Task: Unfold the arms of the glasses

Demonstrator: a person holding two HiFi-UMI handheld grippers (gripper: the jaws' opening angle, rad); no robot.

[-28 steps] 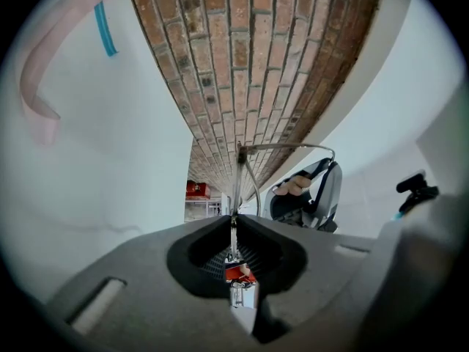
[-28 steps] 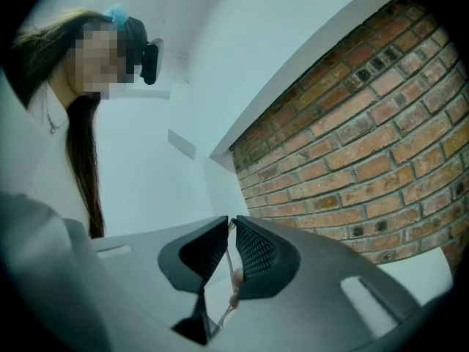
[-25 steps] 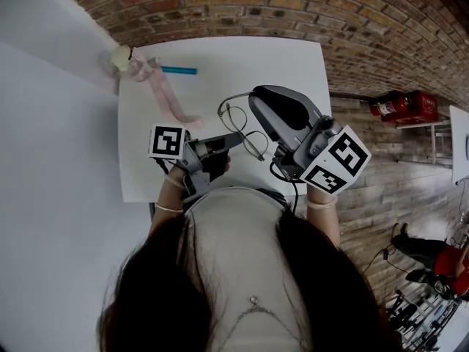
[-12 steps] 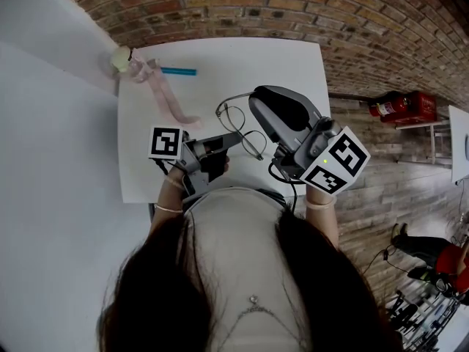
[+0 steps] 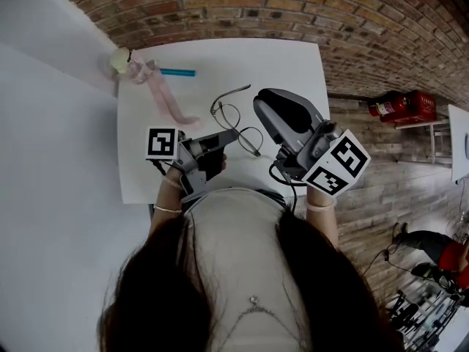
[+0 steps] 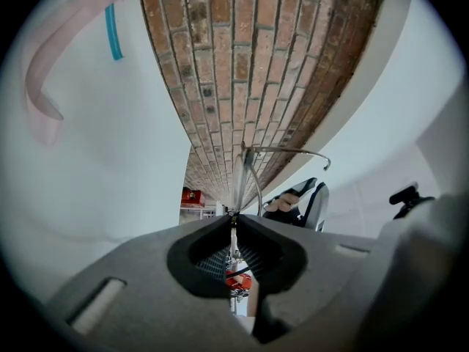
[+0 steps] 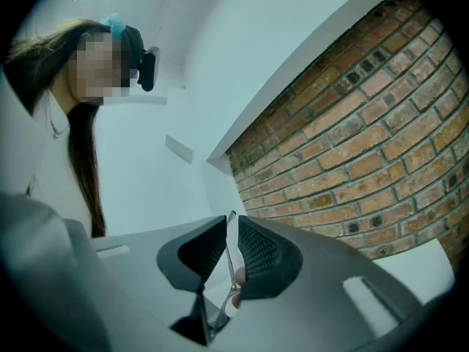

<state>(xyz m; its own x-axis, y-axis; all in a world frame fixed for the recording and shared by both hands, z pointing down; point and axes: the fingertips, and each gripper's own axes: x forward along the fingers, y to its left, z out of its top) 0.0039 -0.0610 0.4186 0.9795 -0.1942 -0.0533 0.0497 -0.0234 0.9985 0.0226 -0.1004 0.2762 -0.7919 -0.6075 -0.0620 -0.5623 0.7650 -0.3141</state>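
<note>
Thin wire-rimmed glasses (image 5: pixel 234 125) hang above the white table (image 5: pixel 293 61), held between both grippers. My left gripper (image 5: pixel 222 139) is shut on the frame's wire, which rises out of its jaws (image 6: pixel 234 222) in the left gripper view. One arm (image 6: pixel 287 150) juts off to the side with a hooked tip. My right gripper (image 5: pixel 259 98) comes in from the right, its jaws hidden under its body in the head view. In the right gripper view my right gripper (image 7: pixel 233 233) is shut on a thin metal arm (image 7: pixel 230 259) with a pinkish tip.
A pink strip (image 5: pixel 165 95), a blue pen (image 5: pixel 178 72) and a small pale bottle (image 5: pixel 122 59) lie at the table's far left. Beyond the right edge is brick floor with a red object (image 5: pixel 403 107).
The glasses have shifted left and away from the right gripper, and the upper arm has swung out wider. The left gripper has moved slightly left. Both stay shut.
</note>
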